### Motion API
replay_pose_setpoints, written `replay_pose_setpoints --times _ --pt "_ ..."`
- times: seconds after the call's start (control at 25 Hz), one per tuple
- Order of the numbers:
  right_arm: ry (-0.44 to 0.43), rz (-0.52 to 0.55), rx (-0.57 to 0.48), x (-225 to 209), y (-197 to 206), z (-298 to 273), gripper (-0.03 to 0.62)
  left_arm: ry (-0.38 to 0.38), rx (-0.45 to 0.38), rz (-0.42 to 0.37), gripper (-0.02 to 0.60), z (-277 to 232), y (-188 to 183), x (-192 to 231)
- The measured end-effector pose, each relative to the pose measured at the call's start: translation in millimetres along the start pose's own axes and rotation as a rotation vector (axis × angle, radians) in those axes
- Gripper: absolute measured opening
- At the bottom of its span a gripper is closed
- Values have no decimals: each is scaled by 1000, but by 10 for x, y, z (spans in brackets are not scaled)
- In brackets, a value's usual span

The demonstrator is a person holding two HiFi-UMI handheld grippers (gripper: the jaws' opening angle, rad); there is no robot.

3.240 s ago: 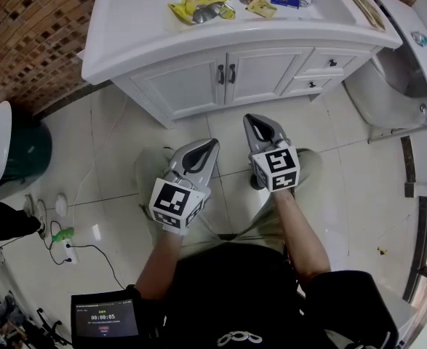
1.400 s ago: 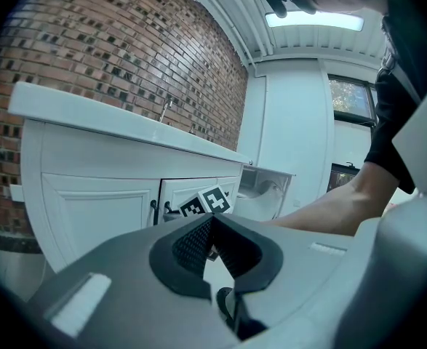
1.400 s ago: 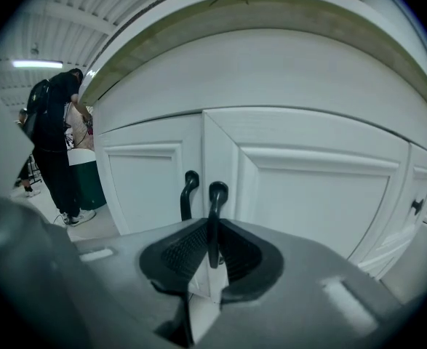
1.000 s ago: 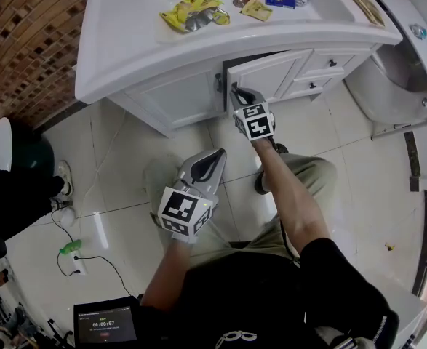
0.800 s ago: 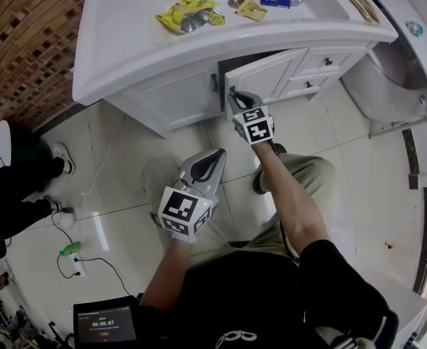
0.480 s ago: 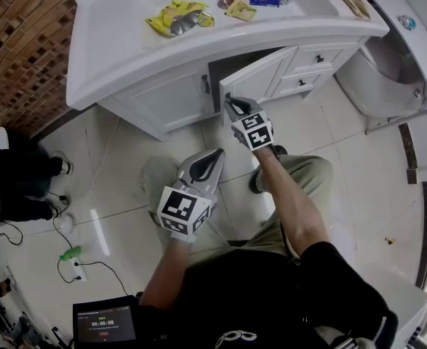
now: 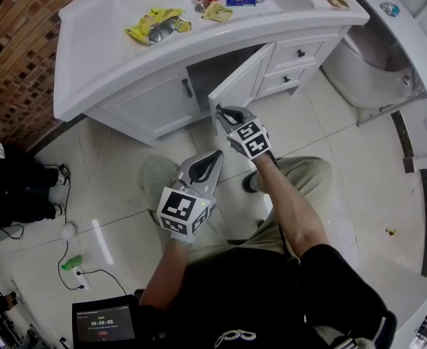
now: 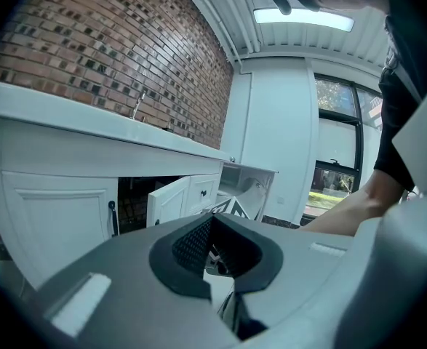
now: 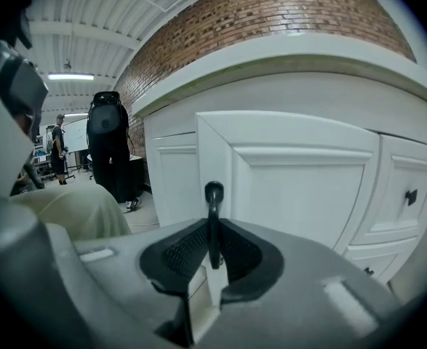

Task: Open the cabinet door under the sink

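The white vanity's right cabinet door [image 7: 244, 75] stands swung out, with a dark opening behind it. My right gripper [image 7: 222, 113] is at the door's free edge, shut on its thin black handle [image 9: 213, 213], which stands upright between the pads. The same door [image 8: 168, 201] shows ajar in the left gripper view. The left door [image 7: 144, 104] stays flat and closed, its handle [image 7: 188, 88] untouched. My left gripper [image 7: 214, 155] hangs over the floor, nearer me than the cabinet, shut on nothing.
Small drawers [image 7: 300, 51] sit right of the open door, and a toilet [image 7: 366, 71] beyond them. Snack packets [image 7: 155, 24] lie on the countertop. A person's legs [image 7: 9, 191] stand at the far left. A power strip and cable [image 7: 75, 264] lie on the tiles.
The right door went from closed to wide open. My right gripper reached it, shut on the handle and drew it back toward me. The left gripper barely moved.
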State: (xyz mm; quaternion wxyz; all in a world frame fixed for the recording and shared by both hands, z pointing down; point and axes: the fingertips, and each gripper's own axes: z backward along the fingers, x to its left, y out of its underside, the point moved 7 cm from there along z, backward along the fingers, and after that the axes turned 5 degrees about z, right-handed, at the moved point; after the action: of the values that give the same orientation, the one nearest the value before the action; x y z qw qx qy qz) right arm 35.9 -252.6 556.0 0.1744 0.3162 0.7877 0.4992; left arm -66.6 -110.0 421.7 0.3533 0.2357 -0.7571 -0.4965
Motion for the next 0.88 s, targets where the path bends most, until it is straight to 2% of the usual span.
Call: replay_pose_setpoints --times 0.48,0.88 --pt "-51 23 -11 -65 265 489 34 63 35 -30 15 -323 42 -343" --pt "-37 14 -26 -251 539 1010 32 119 58 -48 15 -478 66 -578"
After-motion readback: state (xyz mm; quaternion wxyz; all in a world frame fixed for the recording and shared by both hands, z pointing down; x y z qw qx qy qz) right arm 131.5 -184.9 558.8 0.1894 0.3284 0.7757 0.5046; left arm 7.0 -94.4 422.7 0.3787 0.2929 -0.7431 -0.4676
